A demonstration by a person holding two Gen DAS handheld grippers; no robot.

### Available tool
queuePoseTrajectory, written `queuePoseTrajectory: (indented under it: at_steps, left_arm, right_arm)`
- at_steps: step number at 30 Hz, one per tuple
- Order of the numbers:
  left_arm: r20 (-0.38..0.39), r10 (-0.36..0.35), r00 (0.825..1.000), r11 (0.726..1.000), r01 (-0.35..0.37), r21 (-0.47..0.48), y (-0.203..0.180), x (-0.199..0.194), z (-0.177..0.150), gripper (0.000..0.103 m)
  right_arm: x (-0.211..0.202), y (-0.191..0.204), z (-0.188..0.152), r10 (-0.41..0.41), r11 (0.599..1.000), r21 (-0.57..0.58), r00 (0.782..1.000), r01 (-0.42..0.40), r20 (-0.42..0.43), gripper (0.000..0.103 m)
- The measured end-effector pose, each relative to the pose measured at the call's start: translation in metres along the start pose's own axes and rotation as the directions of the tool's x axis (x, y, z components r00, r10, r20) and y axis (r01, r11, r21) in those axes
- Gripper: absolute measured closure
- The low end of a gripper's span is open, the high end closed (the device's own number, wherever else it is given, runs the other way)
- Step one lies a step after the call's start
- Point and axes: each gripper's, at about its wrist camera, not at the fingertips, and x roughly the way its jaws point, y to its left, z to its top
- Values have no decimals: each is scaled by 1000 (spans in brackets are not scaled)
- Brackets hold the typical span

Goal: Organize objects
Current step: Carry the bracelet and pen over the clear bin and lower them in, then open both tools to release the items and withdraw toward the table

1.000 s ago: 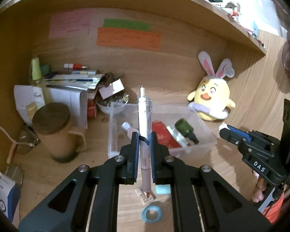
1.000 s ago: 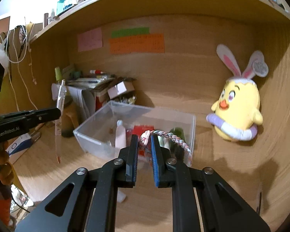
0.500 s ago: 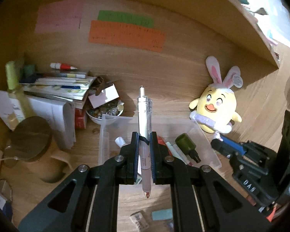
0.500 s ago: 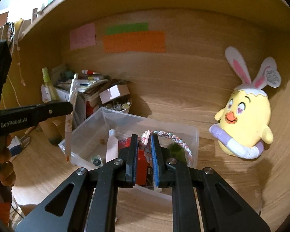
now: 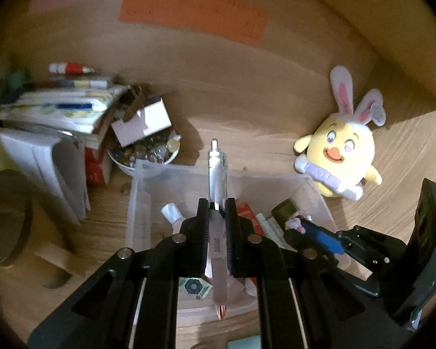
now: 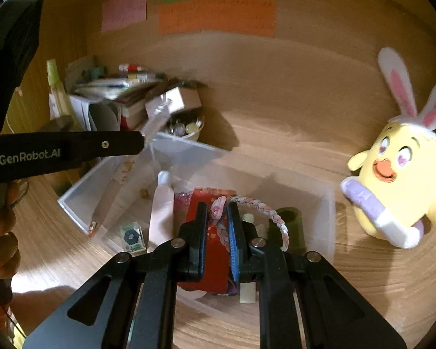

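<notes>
My left gripper (image 5: pixel 217 206) is shut on a white pen (image 5: pixel 217 174), held upright over the clear plastic bin (image 5: pixel 139 192). My right gripper (image 6: pixel 217 212) is shut on a braided pink and white bracelet (image 6: pixel 264 209), held over the same bin (image 6: pixel 328 203). The bin holds a red box (image 6: pixel 200 203), a pink tube (image 6: pixel 161 209), a dark green bottle (image 6: pixel 290 226) and a small patterned card (image 6: pixel 132 237). The right gripper also shows in the left wrist view (image 5: pixel 298 226), and the left gripper with the pen (image 6: pixel 122 183) shows in the right wrist view at the left.
A yellow bunny-eared chick plush (image 5: pixel 343 157) sits right of the bin. A bowl of glass beads (image 5: pixel 148 154), a stack of books and papers (image 5: pixel 58 107) and a brown mug (image 5: pixel 5 218) stand at the left. Coloured notes (image 5: pixel 194 11) hang on the back wall.
Both grippers have moved forward and lower over the bin, each keeping its hold. The bin and plush look larger and nearer now.
</notes>
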Motion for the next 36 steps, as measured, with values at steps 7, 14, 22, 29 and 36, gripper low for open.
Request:
queuePoseTrajectory:
  at_steps: [7,14,22,29,36]
  left_arm:
    - [-80,-5,997,1000,7,16,0,30,-6,98]
    - [-96,-3,995,999,7,47,-7,31,-12,98]
    - [-62,10,998,996,-5,84,-12,8,-17,95]
    - [-2,57,998,990,-56,132,-17,-21,-29,61]
    - [65,120,991,976,-129,173,-22,-51,-47,28]
  right_arm:
    - [23,0,-6,31,999,8,997,-31,-64,91]
    - [25,0,-8,52,999,5,994,-52,-99,90]
    - [1,-3,-5,44,999,17,997,-43,-56,65]
    - [-31,-2,-10,11,1000,11,1000,-11,-3,47]
    - [-61,-4,-24,13,999,32,999,-14,33,25]
